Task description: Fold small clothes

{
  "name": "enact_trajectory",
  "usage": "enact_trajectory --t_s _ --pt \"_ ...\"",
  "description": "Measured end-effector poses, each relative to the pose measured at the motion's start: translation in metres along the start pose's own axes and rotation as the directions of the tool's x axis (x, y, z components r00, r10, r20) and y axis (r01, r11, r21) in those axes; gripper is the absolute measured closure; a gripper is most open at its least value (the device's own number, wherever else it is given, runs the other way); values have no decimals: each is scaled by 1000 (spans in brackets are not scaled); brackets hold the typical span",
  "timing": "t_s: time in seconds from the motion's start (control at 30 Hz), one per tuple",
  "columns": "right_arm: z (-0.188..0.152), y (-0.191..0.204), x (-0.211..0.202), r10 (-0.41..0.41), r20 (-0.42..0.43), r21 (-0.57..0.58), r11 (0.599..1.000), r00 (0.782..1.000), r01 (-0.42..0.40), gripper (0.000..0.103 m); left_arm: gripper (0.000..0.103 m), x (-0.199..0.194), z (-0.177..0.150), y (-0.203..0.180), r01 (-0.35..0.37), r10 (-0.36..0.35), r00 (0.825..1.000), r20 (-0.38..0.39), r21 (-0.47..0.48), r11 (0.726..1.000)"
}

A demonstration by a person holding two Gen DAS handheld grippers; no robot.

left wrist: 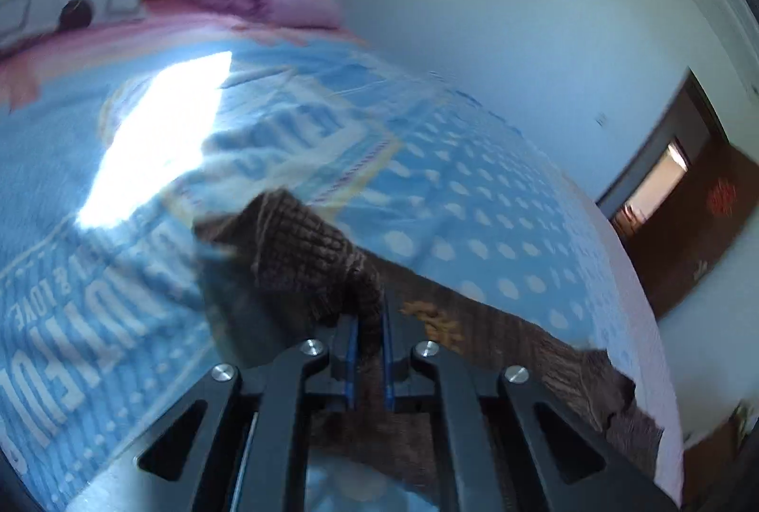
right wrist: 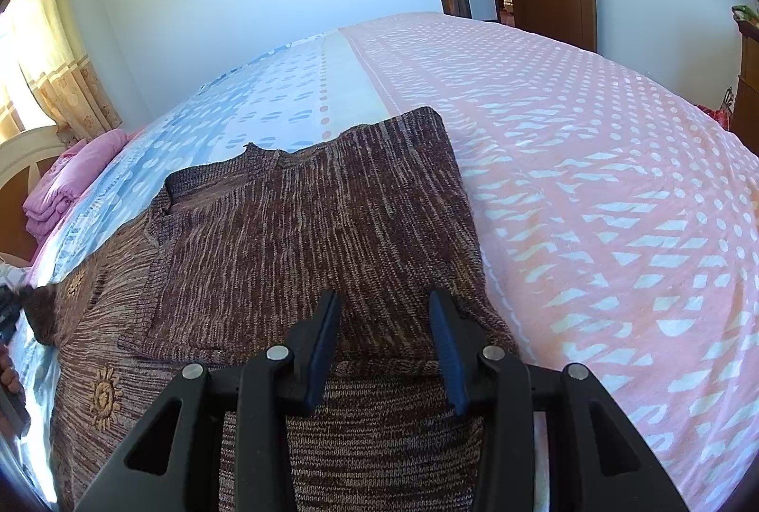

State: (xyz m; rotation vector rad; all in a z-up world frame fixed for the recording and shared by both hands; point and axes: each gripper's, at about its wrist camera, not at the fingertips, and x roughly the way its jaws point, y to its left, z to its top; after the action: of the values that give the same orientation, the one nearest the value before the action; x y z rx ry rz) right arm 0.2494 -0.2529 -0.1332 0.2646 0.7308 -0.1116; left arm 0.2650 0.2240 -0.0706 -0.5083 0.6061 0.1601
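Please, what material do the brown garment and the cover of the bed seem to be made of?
Brown sweater: apparently knitted yarn, wool or acrylic, matte; ribbed stitches and mottled strands show. Bedspread: probably a soft woven or fleecy textile, matte, printed with white dots on pink and blue; fine wrinkles show.

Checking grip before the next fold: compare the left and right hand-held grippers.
The left hand-held gripper is shut on the brown knitted sweater; the right hand-held gripper stands open above it. The left lifts an edge; the right holds nothing. Both have black arms and blue pads.
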Motion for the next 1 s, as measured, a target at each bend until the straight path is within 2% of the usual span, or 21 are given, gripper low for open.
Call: enact_trajectory --t_s 0.07,0.13,0.17,0.23,0.33,0.43,0.5,0.53,0.57,0.6,0.63,0.67,0.7,0.77,0.87,0.93,1.0 --pt "0 0 0 0 0 0 1000 1000 0 62 95 -9 -14 -51 45 -46 999 5 156 987" --pt "0 0 0 2 1 2 1000 1000 -2 62 95 -17 -36 -97 102 -104 995 -10 289 952" --pt "0 0 0 2 1 2 1000 1000 -2 62 95 -21 -54 -122 125 -125 992 -22 357 926" --pt "0 0 0 2 1 2 1000 1000 -2 62 95 -21 -82 -155 155 -145 988 -55 435 887" --pt "0 -1 0 4 2 3 1000 1000 -4 62 95 -15 -121 -181 168 -130 985 -110 501 849" --pt "0 -1 -1 7 3 6 1000 1000 -7 62 95 -5 -137 -185 180 -103 979 -175 520 835" --pt "0 -1 0 6 2 4 1000 1000 -6 62 94 -8 -137 -188 177 -94 979 -180 536 826" --pt "0 -1 0 5 2 4 1000 1000 -5 62 92 -10 -135 -187 182 -95 978 -187 535 825" --pt "0 -1 0 2 1 1 1000 1000 -2 62 84 -10 -135 -186 194 -101 975 -200 528 827" --pt "0 -1 0 1 0 0 1000 1000 -1 62 68 -9 -135 -185 210 -105 969 -224 519 829" --pt "0 -1 0 0 -1 -2 1000 1000 -1 61 56 -12 -134 -179 225 -105 961 -254 507 832" --pt "0 0 1 3 -2 -5 1000 1000 -3 59 36 -15 -136 -176 226 -103 960 -261 500 836" --pt "0 0 1 5 -4 -8 1000 1000 -5 58 27 -21 -138 -170 215 -100 963 -249 495 842" --pt "1 4 3 -4 -14 -22 1000 1000 4 56 26 -34 -136 -151 186 -101 974 -201 469 863" --pt "7 19 -2 -54 -23 -52 997 998 52 56 22 -40 -124 -114 125 -70 985 -158 373 919" --pt "15 34 -15 60 16 -23 998 998 -60 56 22 -38 -116 -91 83 -43 990 -134 310 947" --pt "25 68 -23 150 44 -64 987 988 -147 56 22 -29 -114 -73 54 -18 989 -150 244 968"
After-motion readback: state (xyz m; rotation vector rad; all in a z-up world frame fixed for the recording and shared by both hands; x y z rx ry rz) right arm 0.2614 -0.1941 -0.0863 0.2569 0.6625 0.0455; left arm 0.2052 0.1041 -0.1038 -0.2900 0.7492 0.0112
